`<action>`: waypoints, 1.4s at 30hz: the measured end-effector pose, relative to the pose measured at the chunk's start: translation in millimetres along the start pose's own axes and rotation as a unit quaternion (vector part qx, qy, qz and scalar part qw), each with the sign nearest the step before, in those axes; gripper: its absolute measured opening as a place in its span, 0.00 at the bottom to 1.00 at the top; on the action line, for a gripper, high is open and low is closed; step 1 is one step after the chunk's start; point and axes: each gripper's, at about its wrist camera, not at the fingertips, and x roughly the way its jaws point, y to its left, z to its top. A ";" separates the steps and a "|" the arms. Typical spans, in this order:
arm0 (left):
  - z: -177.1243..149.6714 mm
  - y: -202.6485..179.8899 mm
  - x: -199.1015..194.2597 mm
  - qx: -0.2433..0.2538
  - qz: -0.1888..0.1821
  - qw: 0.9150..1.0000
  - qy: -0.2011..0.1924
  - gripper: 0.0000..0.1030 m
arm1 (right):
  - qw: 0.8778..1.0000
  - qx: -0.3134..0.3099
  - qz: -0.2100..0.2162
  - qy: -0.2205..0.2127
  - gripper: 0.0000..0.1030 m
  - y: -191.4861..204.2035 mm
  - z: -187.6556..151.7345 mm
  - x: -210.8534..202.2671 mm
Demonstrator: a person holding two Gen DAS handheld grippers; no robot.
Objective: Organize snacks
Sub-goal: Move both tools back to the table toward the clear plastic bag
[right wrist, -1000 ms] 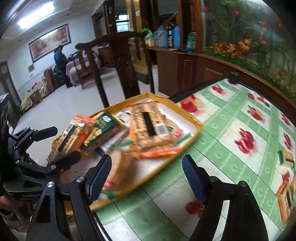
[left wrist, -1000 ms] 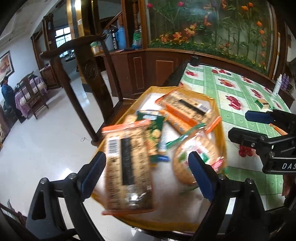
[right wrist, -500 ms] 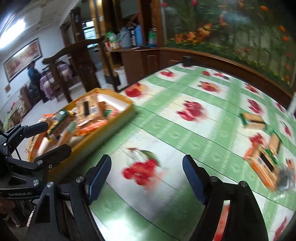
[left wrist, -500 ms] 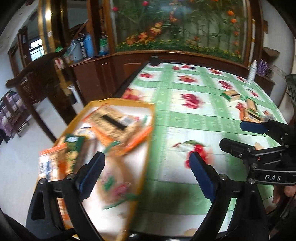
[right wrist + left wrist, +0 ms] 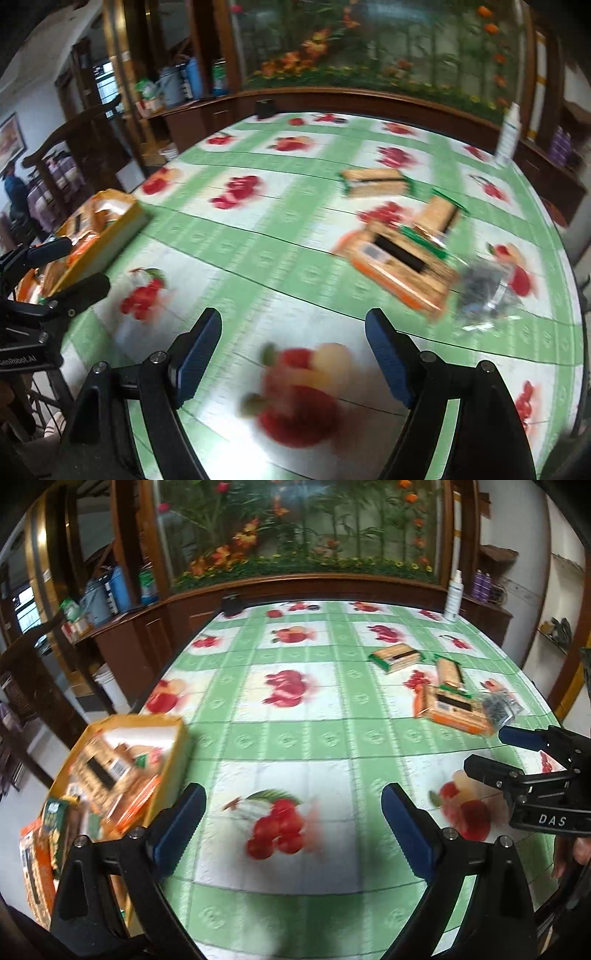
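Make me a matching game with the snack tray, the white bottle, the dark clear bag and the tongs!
Things:
1. tray
2. white bottle
3. dark bag
4. left tongs

Places or states:
A. far edge of the table
B. open, holding nothing
C. left table edge, full of snacks
D. beside the orange packet

Pairs: 1-C, 2-A, 3-D, 4-B

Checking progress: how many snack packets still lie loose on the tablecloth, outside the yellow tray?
4: a green-edged packet farthest back, a narrow one beside it, a big orange one nearer, a clear bag at its right. Blur may hide others.
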 end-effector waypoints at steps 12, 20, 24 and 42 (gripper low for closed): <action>36.3 -56.9 29.0 0.021 -0.048 0.998 0.017 0.93 | 0.998 0.032 -0.046 0.009 0.78 -68.2 -2.0 -4.0; 41.3 -64.8 48.9 0.017 -0.046 0.998 0.038 0.93 | 0.992 0.019 -0.125 0.007 0.78 -100.8 33.1 13.5; 41.0 -55.7 56.4 0.009 -0.036 0.998 0.048 0.93 | 0.982 -0.016 -0.184 0.030 0.79 -111.7 52.4 37.4; 44.4 -49.6 65.1 -0.018 -0.039 0.997 0.061 0.93 | 0.980 -0.088 -0.163 0.078 0.80 -93.0 53.0 51.2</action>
